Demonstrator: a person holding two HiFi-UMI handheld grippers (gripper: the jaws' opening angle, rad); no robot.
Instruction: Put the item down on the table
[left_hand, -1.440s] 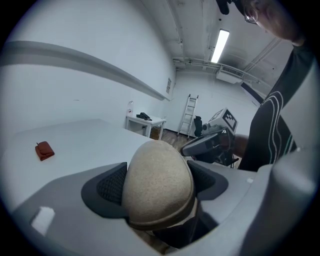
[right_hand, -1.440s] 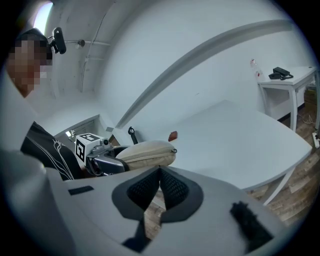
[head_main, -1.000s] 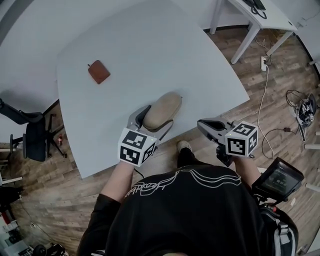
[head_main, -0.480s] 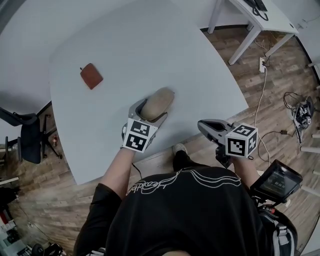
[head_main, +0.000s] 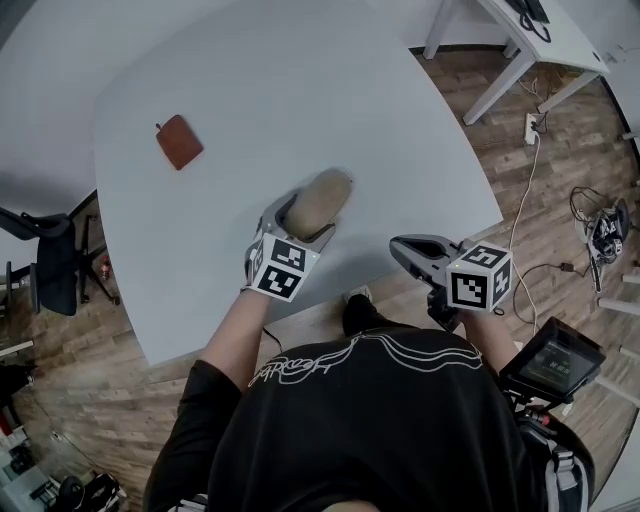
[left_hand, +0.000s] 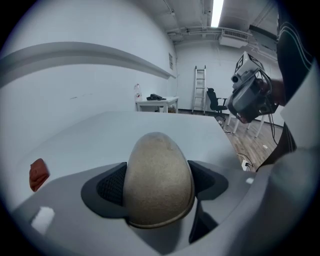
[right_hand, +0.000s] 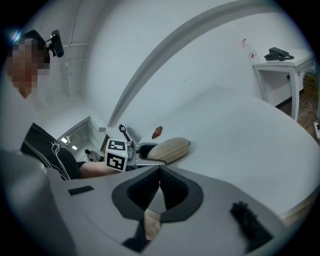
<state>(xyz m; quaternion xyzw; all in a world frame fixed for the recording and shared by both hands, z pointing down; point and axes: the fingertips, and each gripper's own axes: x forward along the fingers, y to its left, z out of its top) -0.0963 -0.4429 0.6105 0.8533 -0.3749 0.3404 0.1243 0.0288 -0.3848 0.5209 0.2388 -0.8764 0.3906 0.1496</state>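
Jaws of the left gripper (head_main: 300, 225) stand wide, clamped on the flanks of the tan oval item (left_hand: 159, 180). Its rear sits between the pads and its rounded nose juts past their tips. In the head view its long axis points to 1 o'clock, low over the table (head_main: 300, 90) (contact unclear). At 4 o'clock, the right gripper (right_hand: 160, 192) has its jaws together, empty.
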